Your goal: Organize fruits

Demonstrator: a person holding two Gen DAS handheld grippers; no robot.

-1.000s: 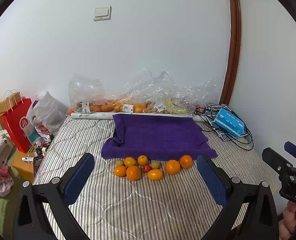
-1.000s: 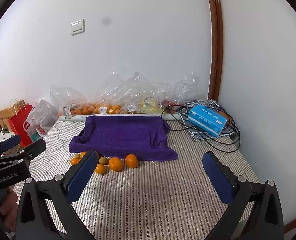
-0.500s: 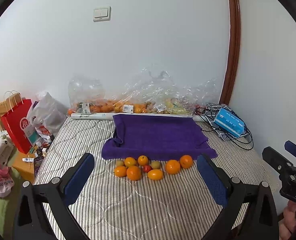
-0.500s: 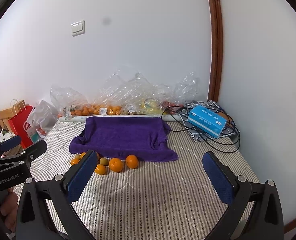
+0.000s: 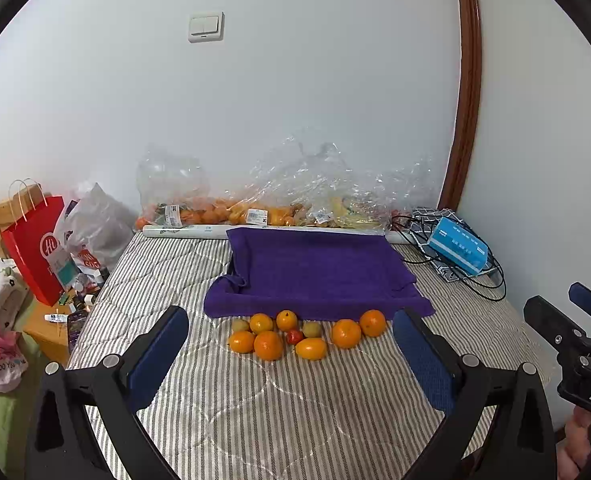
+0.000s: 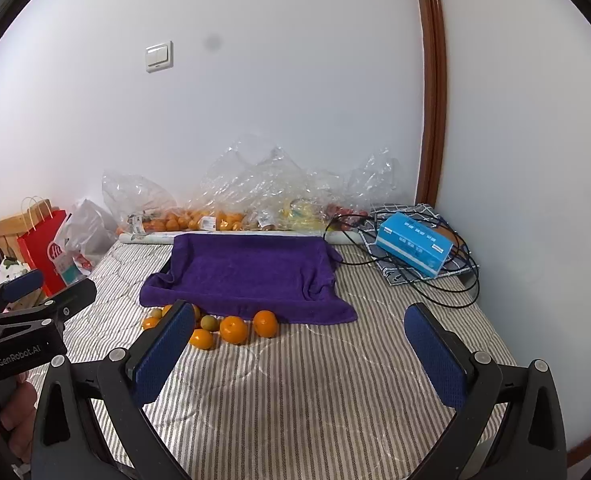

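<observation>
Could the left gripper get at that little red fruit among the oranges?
Probably, but awkwardly. The left gripper is open and nothing lies before it, yet the red fruit sits packed among the oranges, which crowd its sides.

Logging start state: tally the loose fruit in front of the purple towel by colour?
Orange: 7, e.g.
Green-brown: 2, e.g.
Red: 1
Total: 10 loose fruits, all on the striped mattress at the near edge of the purple towel. Bagged fruit by the wall not counted.
</observation>
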